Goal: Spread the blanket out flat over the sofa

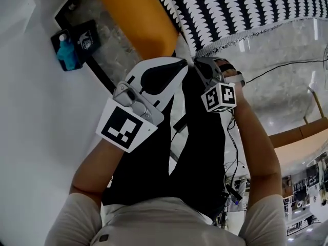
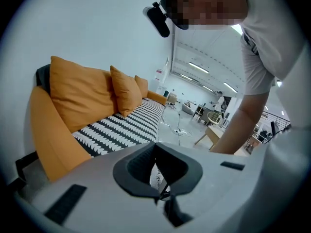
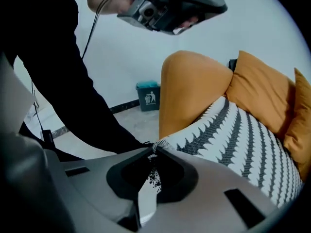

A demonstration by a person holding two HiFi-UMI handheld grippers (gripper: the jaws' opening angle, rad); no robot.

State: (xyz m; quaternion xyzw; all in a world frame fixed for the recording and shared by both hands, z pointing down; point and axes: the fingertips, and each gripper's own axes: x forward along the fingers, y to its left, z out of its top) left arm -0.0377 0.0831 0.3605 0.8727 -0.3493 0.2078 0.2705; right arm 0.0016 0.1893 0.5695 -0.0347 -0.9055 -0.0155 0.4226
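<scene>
Two pinches: left claw (image 2: 156,152), right claw (image 3: 153,152) clamp blanket (image 3: 243,135) edge beside sofa (image 3: 189,86) armrest; gripped fabric mostly hidden.

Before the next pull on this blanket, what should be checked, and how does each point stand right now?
1. Right tongs shut on the blanket corner: ok, the fringe shows at the tips.
2. Left tongs shut on the fabric: ok, a speckled sliver sits between them.
3. Blanket lies over the seat of the orange sofa: ok, flat where it shows.
4. Blanket tucked under the back cushions or only meeting them: cannot tell.
5. Front edge hanging evenly: cannot tell, hidden behind the tongs.
6. Trash bin clear of the blanket: ok, it stands apart by the wall.
</scene>
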